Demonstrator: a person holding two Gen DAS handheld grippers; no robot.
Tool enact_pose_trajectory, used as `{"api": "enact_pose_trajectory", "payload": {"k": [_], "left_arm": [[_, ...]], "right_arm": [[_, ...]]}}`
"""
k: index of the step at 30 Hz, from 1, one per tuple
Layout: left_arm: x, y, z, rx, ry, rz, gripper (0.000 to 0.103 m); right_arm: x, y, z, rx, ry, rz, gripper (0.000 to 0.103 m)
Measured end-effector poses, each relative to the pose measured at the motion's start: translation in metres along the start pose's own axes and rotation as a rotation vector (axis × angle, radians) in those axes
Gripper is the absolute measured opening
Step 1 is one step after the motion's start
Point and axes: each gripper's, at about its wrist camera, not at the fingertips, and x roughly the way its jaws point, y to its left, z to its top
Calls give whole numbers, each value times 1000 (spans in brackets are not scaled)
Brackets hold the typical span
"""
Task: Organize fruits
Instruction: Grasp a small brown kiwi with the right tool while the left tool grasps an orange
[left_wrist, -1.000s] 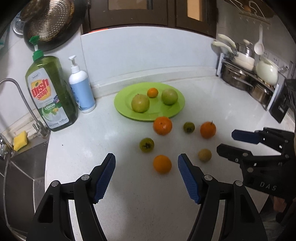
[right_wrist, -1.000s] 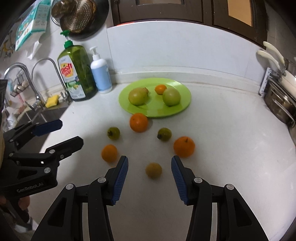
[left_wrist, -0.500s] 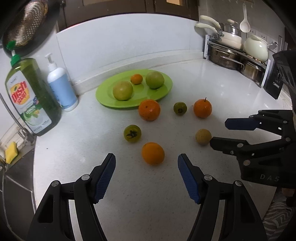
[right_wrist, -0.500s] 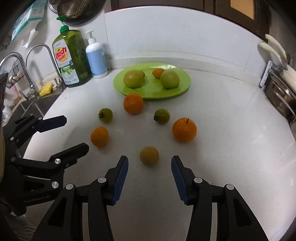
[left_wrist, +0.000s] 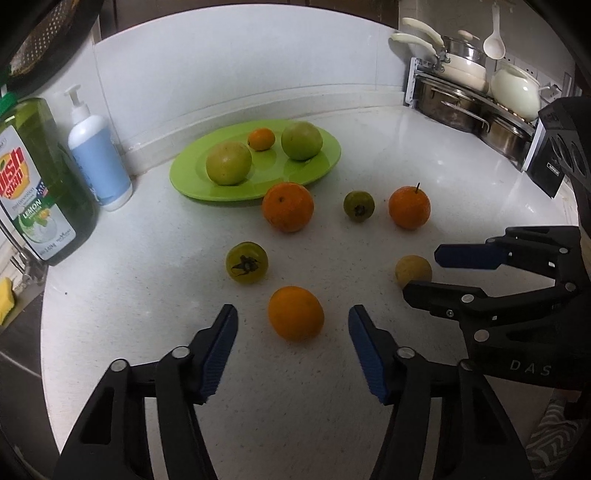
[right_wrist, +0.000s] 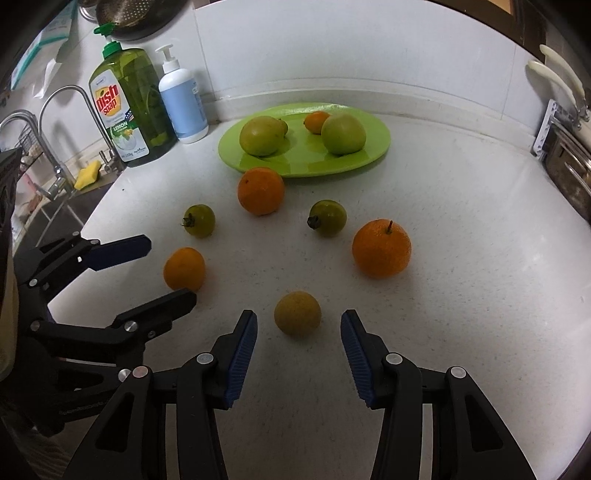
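On the white counter, a green plate (left_wrist: 325, 162) (right_wrist: 376, 147) holds two green fruits and a small orange. Several loose fruits lie in front of it. My left gripper (left_wrist: 291, 310) (right_wrist: 171, 269) hangs low over the nearest orange (left_wrist: 295, 313) (right_wrist: 184, 268). Its jaws are closing, with the orange between the tips and gaps on both sides. My right gripper (right_wrist: 298, 316) (left_wrist: 421, 273) is closing around a small yellowish fruit (right_wrist: 297, 313) (left_wrist: 413, 271), which its pads do not touch. Farther back lie two oranges (left_wrist: 287, 206) (left_wrist: 409, 207) and two small green fruits (left_wrist: 246, 262) (left_wrist: 358, 206).
A green dish-soap bottle (left_wrist: 37, 192) and a white pump bottle (left_wrist: 99, 158) stand at the back left beside the sink and tap (right_wrist: 55, 155). A rack of pots (left_wrist: 472, 107) stands at the back right. The counter edge curves along the left and front.
Both grippers have come down and closer to the fruits. The left jaws have narrowed around the near orange, and the right jaws slightly around the yellowish fruit.
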Motion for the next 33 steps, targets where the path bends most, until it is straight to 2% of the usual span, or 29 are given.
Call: {"api": "enact_pose_trajectory", "payload": {"k": [12,17,20,33], "left_arm": [[12,1,2,-33,30,-25,42],[15,1,2,-39,43,-28,33],[15,1,2,-44,45,-32,33],[2,0,5,-55,14,-29,33]], "right_arm": [[10,-2,2,3,16,9,40],[13,-2,3,-2,21,4,33],[14,-2,3,-2,24,7,29],[7,0,4,-8,-3,2,29]]}}
